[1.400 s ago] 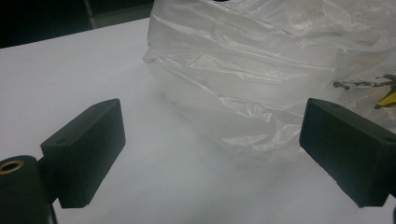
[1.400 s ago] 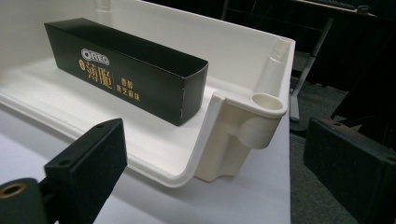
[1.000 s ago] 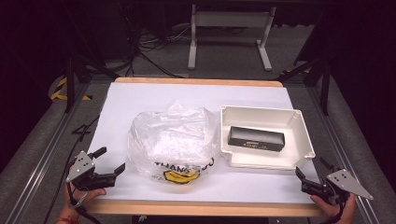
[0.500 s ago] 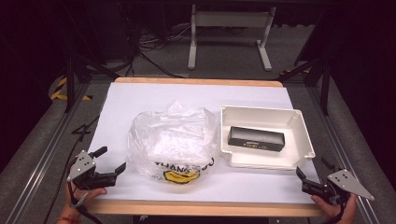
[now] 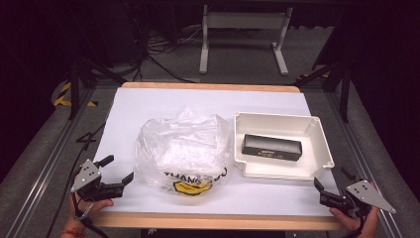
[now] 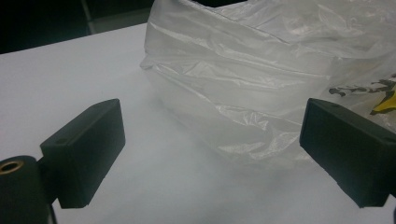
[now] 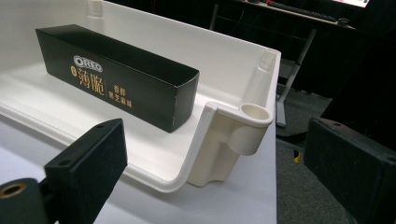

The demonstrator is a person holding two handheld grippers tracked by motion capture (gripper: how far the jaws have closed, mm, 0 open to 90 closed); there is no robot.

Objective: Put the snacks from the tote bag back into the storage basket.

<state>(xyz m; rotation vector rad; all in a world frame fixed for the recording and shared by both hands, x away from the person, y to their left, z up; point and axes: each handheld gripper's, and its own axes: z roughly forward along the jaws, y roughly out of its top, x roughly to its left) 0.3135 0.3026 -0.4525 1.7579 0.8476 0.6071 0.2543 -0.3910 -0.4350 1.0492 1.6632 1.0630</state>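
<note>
A white table (image 5: pixel 148 106) with a wooden edge; beyond it, a grey metal stand (image 5: pixel 242 34) on the floor.

Left gripper (image 6: pixel 212 154) facing a clear plastic bag (image 6: pixel 280 79)

The two black jaws are standing wide apart with nothing between them, hovering over the white table surface (image 6: pixel 70 70). The crumpled, translucent bag is lying just beyond them, toward the right and far side, resting on the table. Black lettering and a yellow patch (image 6: pixel 385 100) are showing at its right edge.
</note>
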